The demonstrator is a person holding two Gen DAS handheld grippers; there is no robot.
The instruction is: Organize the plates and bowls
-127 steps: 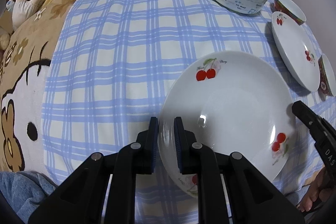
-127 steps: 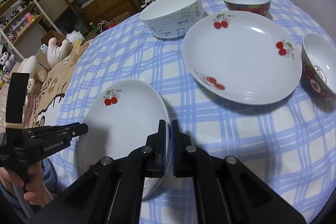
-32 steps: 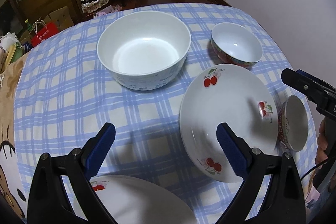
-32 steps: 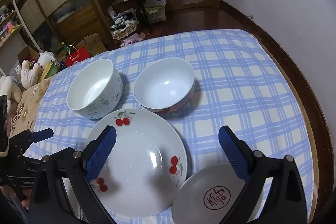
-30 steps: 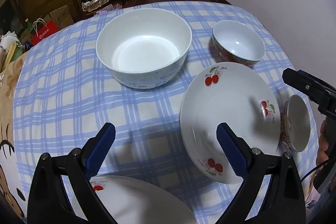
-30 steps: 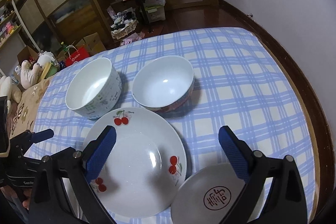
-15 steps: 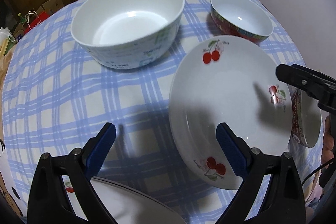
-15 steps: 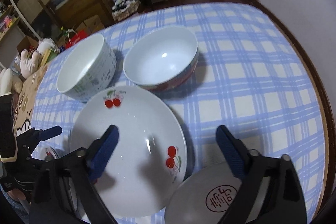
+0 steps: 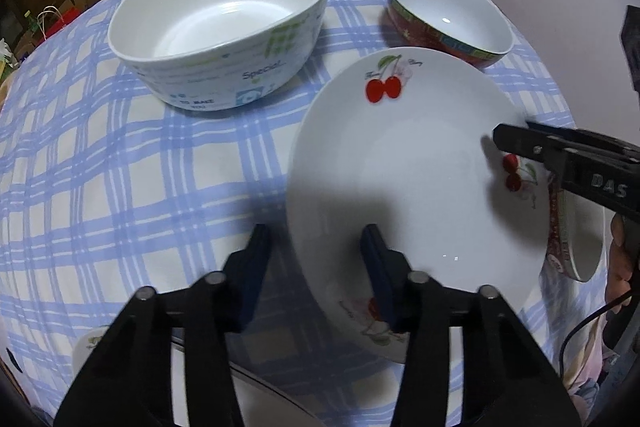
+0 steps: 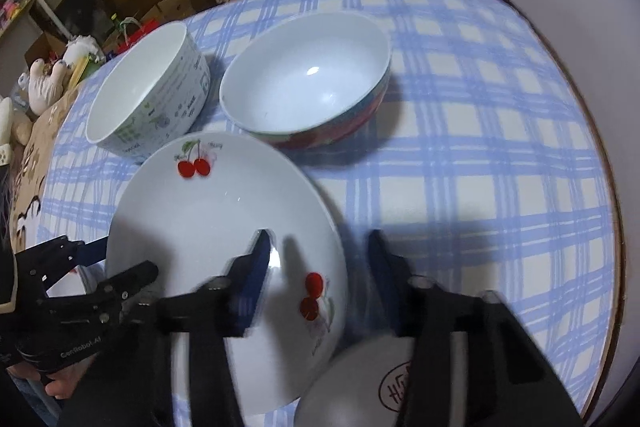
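Blue-check cloth [image 9: 120, 187] carrying all the crockery, none of it stacked so far as visible. Cherry plate [image 9: 408, 187] flat at the centre of both views, not yet lifted.

Left gripper [image 9: 316, 267] astride the plate's 9 o'clock rim: one pad outside on the cloth side, one over the plate's well, jaws closing, a gap showing between pads and china. Right gripper [image 10: 320, 267] astride the opposite rim at 3 o'clock, likewise closing, likewise short of contact. Judged as the moment just ahead of a two-handed pinch.

White bowl [image 9: 220, 27] upright at 11 o'clock from the plate, just beside it. Red bowl [image 9: 448, 19] upright at 1 o'clock, its side close behind the plate's far rim; touching or not, impossible to tell. Small bowl [image 10: 360, 379] at the plate's 4 o'clock in the right wrist view, apparently tipped on its side against the rim, red seal mark facing that camera. Second plate [image 9: 96, 347] at 7 o'clock in the left wrist view, mostly hidden under the left gripper's arms.

Progress, as a judgement: early. Likely remaining: closing on the plate, carrying it onto the second plate, then nesting the three bowls.
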